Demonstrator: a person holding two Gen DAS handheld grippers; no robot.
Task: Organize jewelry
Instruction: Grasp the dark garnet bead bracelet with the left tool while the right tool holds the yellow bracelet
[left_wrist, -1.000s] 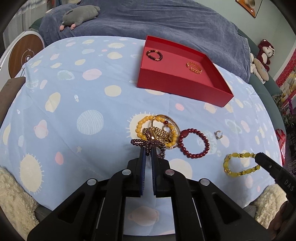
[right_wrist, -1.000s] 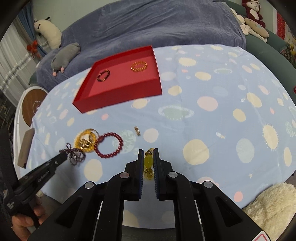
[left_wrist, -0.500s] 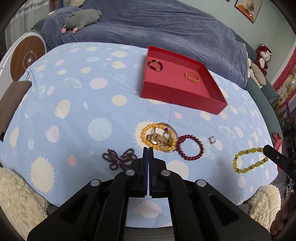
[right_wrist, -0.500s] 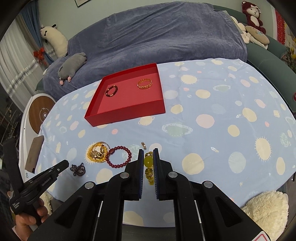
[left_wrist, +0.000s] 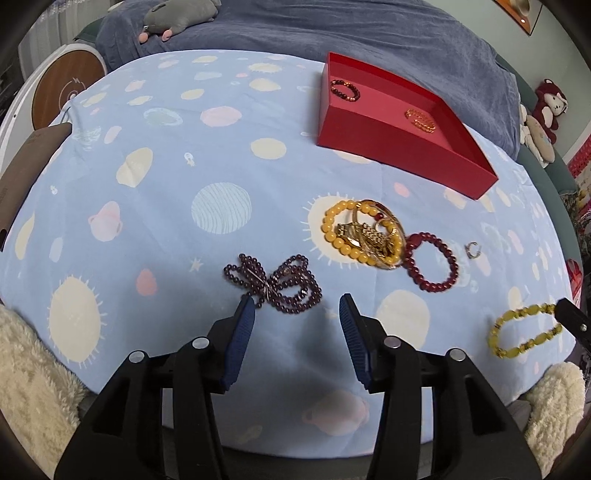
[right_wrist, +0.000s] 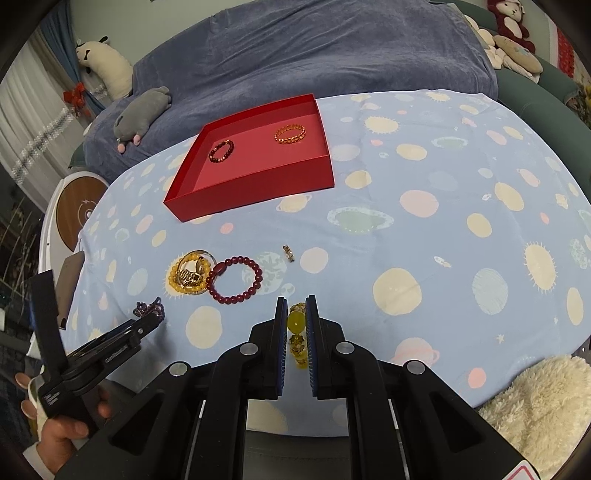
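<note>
My left gripper (left_wrist: 295, 308) is open and empty, just behind a dark purple bead string (left_wrist: 275, 278) lying on the cloth; it also shows in the right wrist view (right_wrist: 149, 309). My right gripper (right_wrist: 296, 308) is shut on a yellow bead bracelet (right_wrist: 296, 325), which hangs from its tip in the left wrist view (left_wrist: 524, 330). A red tray (right_wrist: 258, 184) at the back holds a dark bead bracelet (right_wrist: 221, 150) and an orange bracelet (right_wrist: 290, 133). A pile of yellow beads and gold chain (left_wrist: 364, 232), a red bead bracelet (left_wrist: 430, 262) and a small ring (left_wrist: 472, 250) lie on the cloth.
The table has a blue planet-print cloth (left_wrist: 166, 184). Fluffy cream cushions (right_wrist: 535, 406) sit at the near corners. A blue-covered sofa (right_wrist: 314, 55) with plush toys is behind the table. A round wooden-topped device (left_wrist: 66, 88) stands at the left.
My left gripper has opened, let go of the purple bead string to the left of the pile and drawn back. My right gripper has kept hold of the yellow bracelet and lifted it.
</note>
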